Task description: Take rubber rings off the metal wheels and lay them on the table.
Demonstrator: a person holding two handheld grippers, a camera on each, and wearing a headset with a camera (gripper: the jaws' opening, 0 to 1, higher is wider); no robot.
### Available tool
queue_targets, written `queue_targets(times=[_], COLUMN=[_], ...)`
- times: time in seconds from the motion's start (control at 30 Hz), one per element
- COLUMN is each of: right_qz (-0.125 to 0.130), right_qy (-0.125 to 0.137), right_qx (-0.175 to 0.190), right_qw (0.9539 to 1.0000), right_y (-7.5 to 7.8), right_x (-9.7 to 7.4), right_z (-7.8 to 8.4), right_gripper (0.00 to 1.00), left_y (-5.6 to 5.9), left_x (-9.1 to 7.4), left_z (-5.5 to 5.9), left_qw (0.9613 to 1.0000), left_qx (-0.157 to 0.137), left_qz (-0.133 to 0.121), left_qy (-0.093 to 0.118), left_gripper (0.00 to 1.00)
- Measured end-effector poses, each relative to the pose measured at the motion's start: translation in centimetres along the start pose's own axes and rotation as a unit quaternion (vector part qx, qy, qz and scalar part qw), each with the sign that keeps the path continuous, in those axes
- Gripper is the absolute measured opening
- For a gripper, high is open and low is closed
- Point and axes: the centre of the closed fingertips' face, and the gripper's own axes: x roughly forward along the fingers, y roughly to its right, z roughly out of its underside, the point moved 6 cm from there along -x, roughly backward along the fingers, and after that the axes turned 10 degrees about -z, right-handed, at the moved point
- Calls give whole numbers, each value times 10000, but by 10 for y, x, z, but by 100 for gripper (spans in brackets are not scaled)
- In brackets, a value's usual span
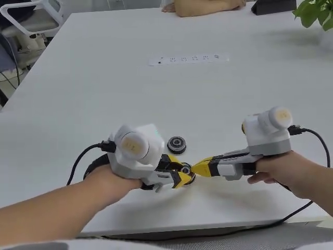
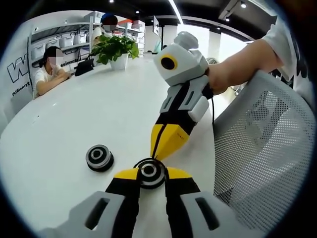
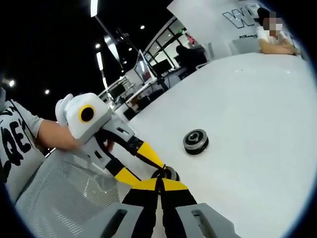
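The left gripper clamps the metal wheel; the right gripper, jaws together, meets its rubber ring; a sideways tug could twist the wheel free.

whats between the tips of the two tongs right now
A metal wheel, clamped in the left tongs. The closed tips of the right tongs meet its rim. The left gripper view shows this most clearly.

One small metal wheel, a black rubber ring around it, sits clamped between the yellow fingertips of the left gripper. A second wheel lies flat nearby, clear of them.
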Motion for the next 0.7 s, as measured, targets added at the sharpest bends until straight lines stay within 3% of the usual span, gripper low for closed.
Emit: queue_targets(times=[0.7], right_qz=[-124], right_qy=[71], right_qx=[-29], right_qw=[9999], right_y=[-10], right_x=[-4], right_z=[-5], right_gripper=[0], left_y=[6], left_x=[-30], left_z=[-15], left_qw=[9997], left_qx=[51], left_qz=[163], left_qy=[180], left_gripper=[34])
